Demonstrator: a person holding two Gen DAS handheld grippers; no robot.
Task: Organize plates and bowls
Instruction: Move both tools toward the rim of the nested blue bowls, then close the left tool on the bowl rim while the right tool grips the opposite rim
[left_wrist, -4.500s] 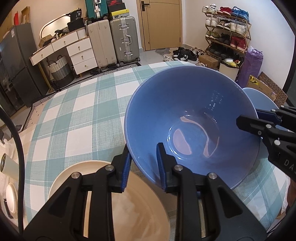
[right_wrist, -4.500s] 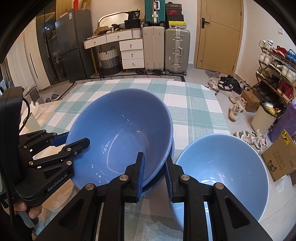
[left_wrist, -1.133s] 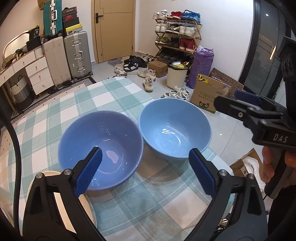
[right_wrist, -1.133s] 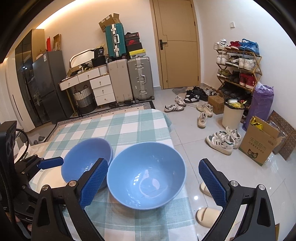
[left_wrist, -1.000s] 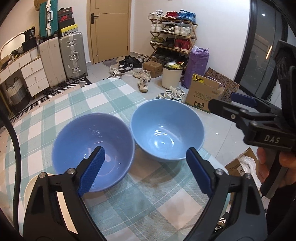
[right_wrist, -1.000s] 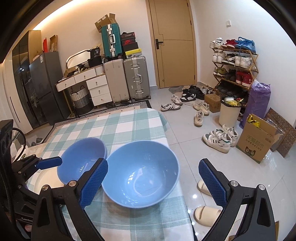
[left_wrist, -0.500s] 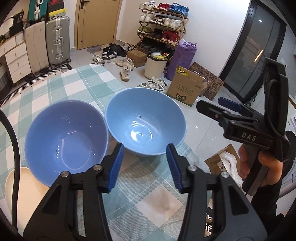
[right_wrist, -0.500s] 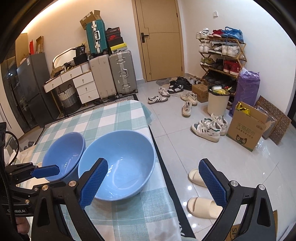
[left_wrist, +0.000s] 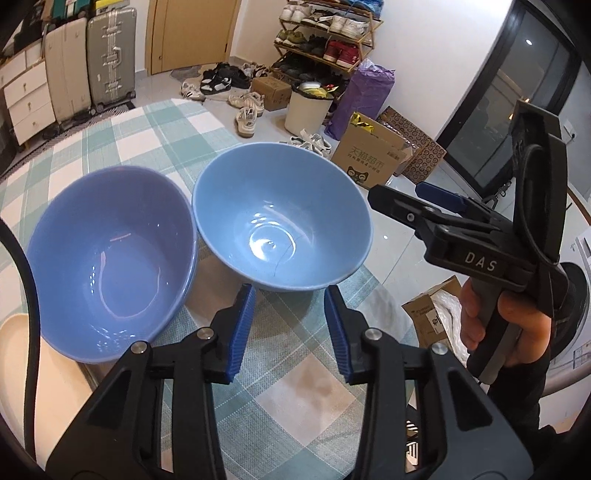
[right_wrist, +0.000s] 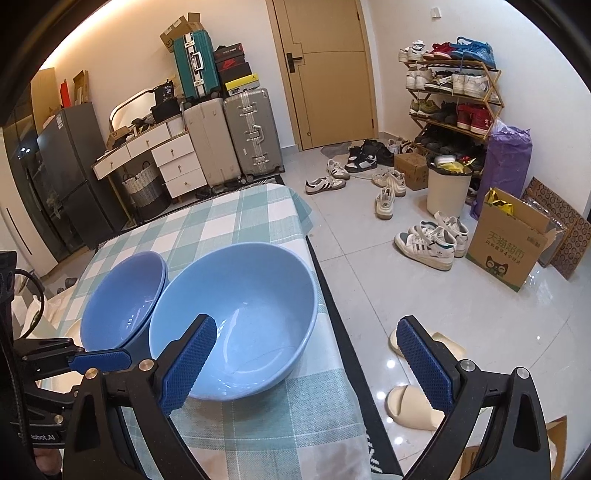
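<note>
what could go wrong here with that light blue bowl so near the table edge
1. The light blue bowl sits close to the table edge, above hard tile; a nudge from the open right gripper might push it off.
2. The left gripper is closing with only cloth between its fingers; it may miss the near rim.
3. Its rim looks close to the stacked darker bowls; a tilted lift could knock them.

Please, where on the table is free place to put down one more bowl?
Bare checked cloth lies behind both bowls, toward the suitcases. Another patch lies in front, around the left gripper. The darker bowl, lighter bowl and cream plate crowd the rest.
</note>
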